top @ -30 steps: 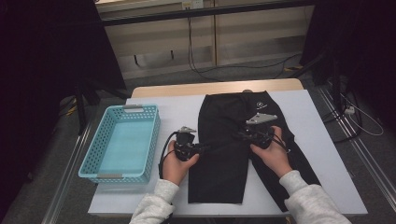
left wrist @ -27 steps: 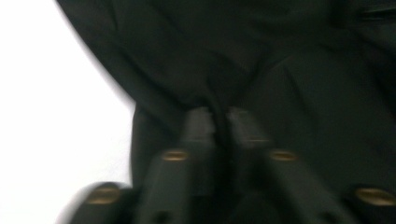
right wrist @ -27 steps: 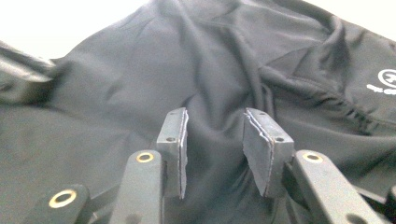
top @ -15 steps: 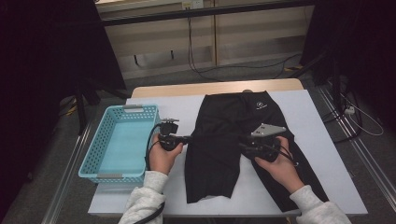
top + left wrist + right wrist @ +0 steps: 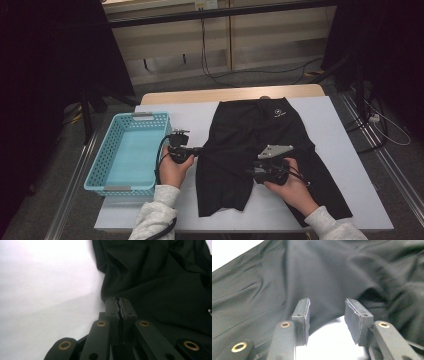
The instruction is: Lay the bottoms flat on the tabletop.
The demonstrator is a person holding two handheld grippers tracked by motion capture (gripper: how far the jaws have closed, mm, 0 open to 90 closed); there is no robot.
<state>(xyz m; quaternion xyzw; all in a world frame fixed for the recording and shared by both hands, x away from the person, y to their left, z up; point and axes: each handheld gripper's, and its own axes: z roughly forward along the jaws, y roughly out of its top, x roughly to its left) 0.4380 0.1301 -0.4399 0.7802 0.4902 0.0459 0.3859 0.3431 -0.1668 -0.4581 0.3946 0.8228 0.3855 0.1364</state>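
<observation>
A pair of black shorts [image 5: 260,150] lies flat on the white tabletop [image 5: 345,165], a little right of its middle. Its long axis runs from the far edge toward the near edge: the waistband, with a small pale logo, points to the far edge, and the two legs point toward the person at the near edge. The left leg is folded inward and ends short of the near edge; the right leg splays out toward the near right corner.

The left gripper [image 5: 199,149] rests at the left edge of the shorts, about halfway down the garment, pointing across the tabletop to the right. Its fingers [image 5: 126,308] have just closed and now stand pressed together on the hem of the fabric, pinching a fold of the black cloth [image 5: 160,290] between them.

The right gripper [image 5: 251,171] hangs over the crotch of the shorts, pointing left toward the other one. In the right gripper view its fingers [image 5: 353,315] stand apart, with the white tabletop showing between them and the edge of the cloth [image 5: 312,272] lying just beyond the tips; they press on nothing.

A light blue plastic basket [image 5: 100,170] sits along the left edge of the tabletop, just beside the left hand [image 5: 172,170].
</observation>
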